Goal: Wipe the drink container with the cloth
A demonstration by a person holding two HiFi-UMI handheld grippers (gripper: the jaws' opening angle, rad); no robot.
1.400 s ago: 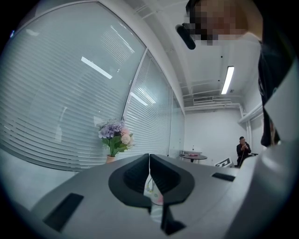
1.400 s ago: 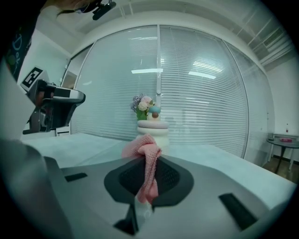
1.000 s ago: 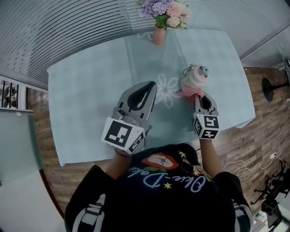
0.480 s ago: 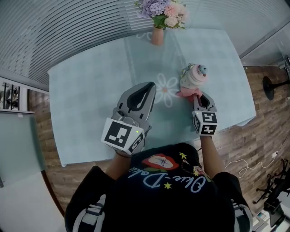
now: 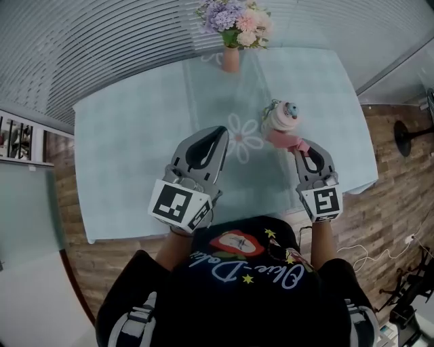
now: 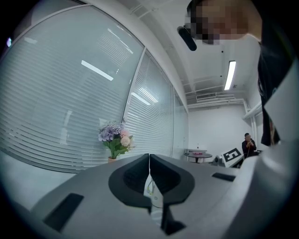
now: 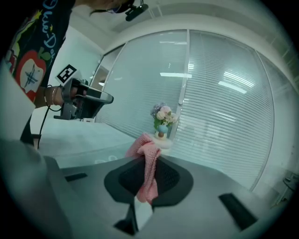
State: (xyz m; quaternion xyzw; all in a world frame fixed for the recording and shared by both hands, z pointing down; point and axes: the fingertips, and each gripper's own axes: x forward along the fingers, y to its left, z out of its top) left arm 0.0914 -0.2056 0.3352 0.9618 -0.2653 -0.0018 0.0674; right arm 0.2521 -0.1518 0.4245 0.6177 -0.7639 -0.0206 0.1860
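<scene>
table (image 5: 135, 135): it fills the middle of the head view. everything on it sits a little further left than a second ago, and it all shifts together, so i put that down to your head and not to the things.
left gripper (image 5: 220, 130): there is no real change. it hovers at centre frame over bare table, and in its own view (image 6: 149, 161) the jaws are pressed together on nothing.
right gripper (image 5: 299, 144): this is what has changed. its marker cube has swung out toward the lower right, so the body now slants in at the container from further back. the jaws are clamped on the cloth (image 7: 142, 147), which sticks up out of them in the right gripper view.
meaning for the task: this looks like one stroke of the wipe along the near side of the base. the top and far side probably remain.
vase (image 5: 230, 59): it stands at the top centre of the frame and holds a bunch of flowers (image 5: 234, 17) in purple and pink. it is well apart from your work.
drink container (image 5: 280, 116): it stands upright, right of centre, with its lid on, so you cannot see what is inside.
cloth (image 5: 282, 139): it is pink and bunched against the container's near lower side. you cannot tell how hard it presses.
</scene>
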